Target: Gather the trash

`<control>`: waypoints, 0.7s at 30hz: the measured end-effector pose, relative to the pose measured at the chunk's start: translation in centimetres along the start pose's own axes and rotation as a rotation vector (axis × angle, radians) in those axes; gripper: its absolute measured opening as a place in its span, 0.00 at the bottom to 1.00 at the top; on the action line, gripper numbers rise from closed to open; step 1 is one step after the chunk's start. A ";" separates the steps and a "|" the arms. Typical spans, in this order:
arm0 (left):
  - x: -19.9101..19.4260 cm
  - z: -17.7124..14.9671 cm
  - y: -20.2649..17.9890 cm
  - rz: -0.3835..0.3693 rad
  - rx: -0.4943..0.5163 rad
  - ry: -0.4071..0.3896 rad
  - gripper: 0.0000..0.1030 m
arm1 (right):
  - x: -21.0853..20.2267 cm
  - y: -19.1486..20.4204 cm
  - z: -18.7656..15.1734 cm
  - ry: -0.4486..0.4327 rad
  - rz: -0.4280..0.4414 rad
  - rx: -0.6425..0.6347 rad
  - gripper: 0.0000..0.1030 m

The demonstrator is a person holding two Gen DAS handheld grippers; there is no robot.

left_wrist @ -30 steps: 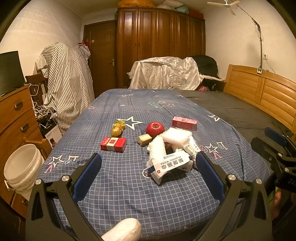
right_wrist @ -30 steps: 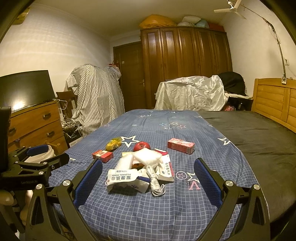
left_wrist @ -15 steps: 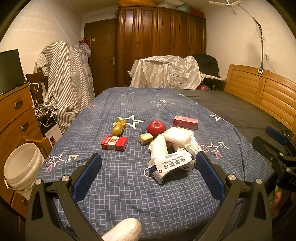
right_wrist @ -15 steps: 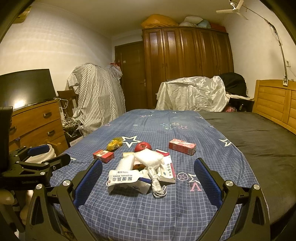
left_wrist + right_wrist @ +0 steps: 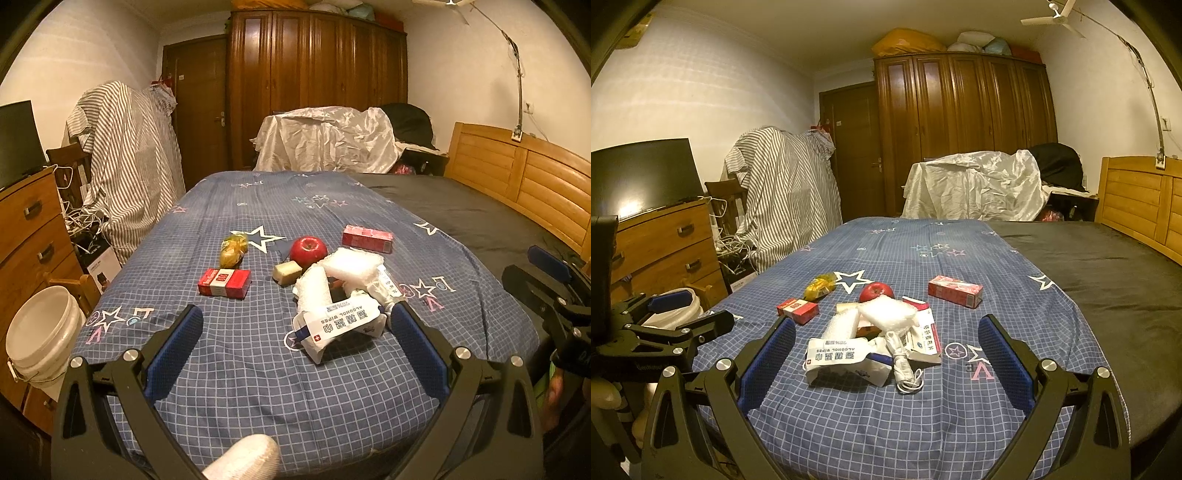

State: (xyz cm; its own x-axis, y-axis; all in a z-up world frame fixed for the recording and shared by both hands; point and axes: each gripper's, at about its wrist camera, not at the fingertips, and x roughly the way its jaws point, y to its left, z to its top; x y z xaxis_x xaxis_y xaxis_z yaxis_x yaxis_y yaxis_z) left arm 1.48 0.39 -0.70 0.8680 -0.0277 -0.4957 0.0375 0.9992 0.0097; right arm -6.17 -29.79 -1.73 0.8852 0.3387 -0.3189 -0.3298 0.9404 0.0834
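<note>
Holding my left gripper (image 5: pixel 295 345) and right gripper (image 5: pixel 886 350) spread wide and empty above the near edge of the bed (image 5: pixel 236 387), I face the litter heaped mid-blanket. The alcohol wipes packet (image 5: pixel 334 325) lies nearest, leaning on a bubble wrap roll (image 5: pixel 314 290), beside a coiled white cable (image 5: pixel 903 365). I judge the packet light, soft and crinkly, likely slippery; pinching its flat sealed end seems safest. The white bucket (image 5: pixel 40 332) waits left of the bed.

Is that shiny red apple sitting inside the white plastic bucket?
No, the shiny red apple lies on the blue checked bedspread, while the white plastic bucket stands on the floor beside the bed.
</note>
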 end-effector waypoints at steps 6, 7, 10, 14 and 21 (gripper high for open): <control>0.1 0.0 -0.1 -0.002 0.001 0.003 0.95 | -0.1 0.0 0.1 -0.001 0.001 -0.002 0.96; 0.2 0.0 -0.1 -0.002 0.002 0.003 0.95 | -0.1 0.0 0.1 -0.002 0.002 -0.002 0.96; 0.2 -0.1 -0.1 -0.004 0.002 0.003 0.95 | -0.1 0.0 0.1 -0.002 0.003 -0.003 0.96; 0.5 -0.1 0.0 -0.021 -0.007 0.019 0.95 | -0.1 0.0 0.1 -0.001 0.004 -0.006 0.96; 3.5 -1.4 0.5 -0.029 0.062 0.090 0.95 | 0.3 0.0 -0.5 0.011 -0.010 -0.036 0.96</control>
State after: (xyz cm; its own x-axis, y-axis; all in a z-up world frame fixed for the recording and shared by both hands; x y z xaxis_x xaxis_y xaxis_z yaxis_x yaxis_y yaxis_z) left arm 3.84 0.84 -3.62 0.8182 -0.0513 -0.5726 0.0952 0.9944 0.0469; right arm -6.07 -29.70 -2.25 0.8848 0.3292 -0.3298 -0.3331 0.9417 0.0464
